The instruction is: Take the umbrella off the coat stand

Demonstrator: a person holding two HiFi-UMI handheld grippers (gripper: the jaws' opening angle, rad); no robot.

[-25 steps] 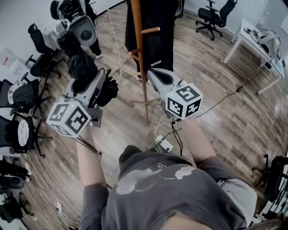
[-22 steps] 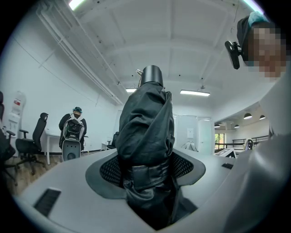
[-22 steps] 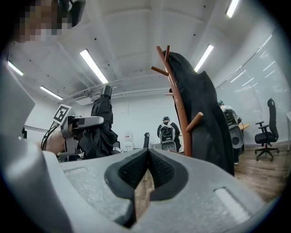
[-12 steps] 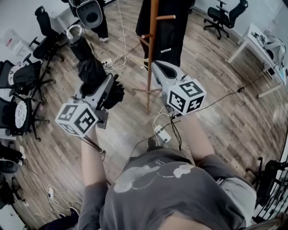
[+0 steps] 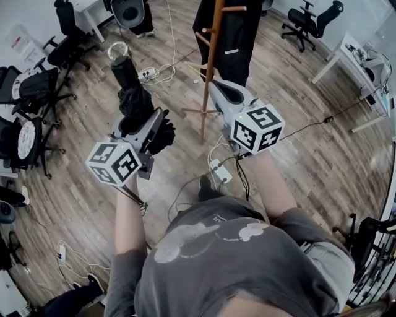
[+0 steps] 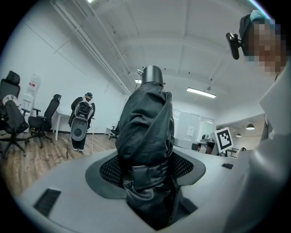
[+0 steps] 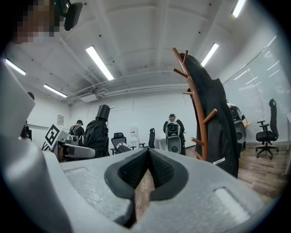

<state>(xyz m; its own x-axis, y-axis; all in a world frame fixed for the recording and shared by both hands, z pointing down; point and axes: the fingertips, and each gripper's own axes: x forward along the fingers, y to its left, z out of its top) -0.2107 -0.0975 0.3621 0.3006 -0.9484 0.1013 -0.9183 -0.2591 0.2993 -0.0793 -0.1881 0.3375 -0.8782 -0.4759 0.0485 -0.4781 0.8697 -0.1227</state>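
The black folded umbrella [image 5: 132, 98] is off the wooden coat stand [image 5: 210, 59] and stands roughly upright to its left. My left gripper [image 5: 153, 128] is shut on the umbrella's bunched fabric near its strap. In the left gripper view the umbrella [image 6: 146, 127] fills the space between the pads of the left gripper [image 6: 146, 169], its silver-rimmed end cap on top. My right gripper [image 5: 218, 93] points at the stand's pole, shut with nothing in it; in its own view the right gripper [image 7: 148, 157] has its tips touching, with the umbrella [image 7: 97, 133] at left and the stand [image 7: 196, 109] at right.
A black coat [image 5: 238, 28] hangs on the stand. A power strip [image 5: 220, 171] and cables lie on the wood floor near my feet. Office chairs [image 5: 34, 93] crowd the left side; a white table [image 5: 346, 46] stands at the right. Another person [image 5: 129, 11] stands at the far side.
I have backed away from the coat stand, which now sits farther up the head view. The left gripper has carried the umbrella down and away from the stand; the right gripper has drawn back too.
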